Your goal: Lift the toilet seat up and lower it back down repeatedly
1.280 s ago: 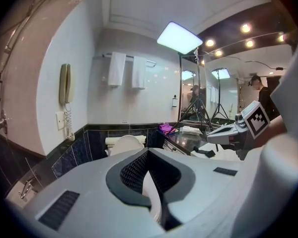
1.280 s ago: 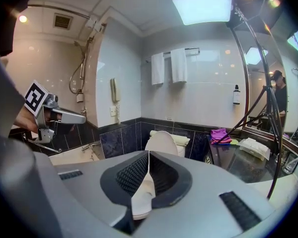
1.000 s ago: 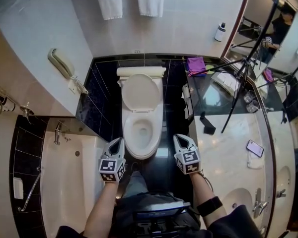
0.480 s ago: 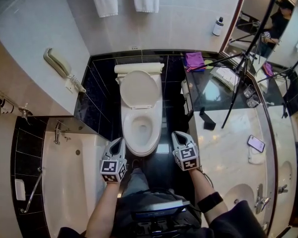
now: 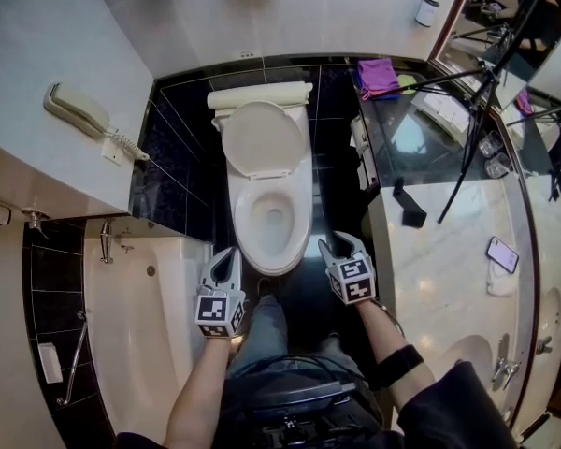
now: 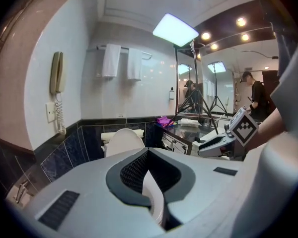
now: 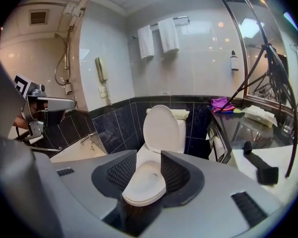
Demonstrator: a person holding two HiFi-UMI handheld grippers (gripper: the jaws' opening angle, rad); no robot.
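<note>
The white toilet (image 5: 269, 215) stands between the bathtub and the counter. Its lid (image 5: 261, 138) is upright against the tank, and the seat appears to lie flat on the bowl rim (image 7: 145, 191). My left gripper (image 5: 226, 260) hovers at the bowl's front left, shut with nothing in it (image 6: 147, 168). At the front right is my right gripper (image 5: 337, 245). Its jaws are opening and hold nothing; the bowl shows beyond the gap (image 7: 144, 171). Neither gripper touches the toilet.
A bathtub (image 5: 136, 330) lies to the left, and a wall phone (image 5: 75, 108) hangs above it. The marble counter (image 5: 439, 279) to the right carries a smartphone (image 5: 503, 253), a black object (image 5: 411, 210) and a purple cloth (image 5: 378, 75). A tripod (image 5: 475, 110) leans over the counter.
The right gripper's jaws have spread apart. Both grippers sit a little closer to the bowl's front, and the head view has shifted so the toilet appears higher.
</note>
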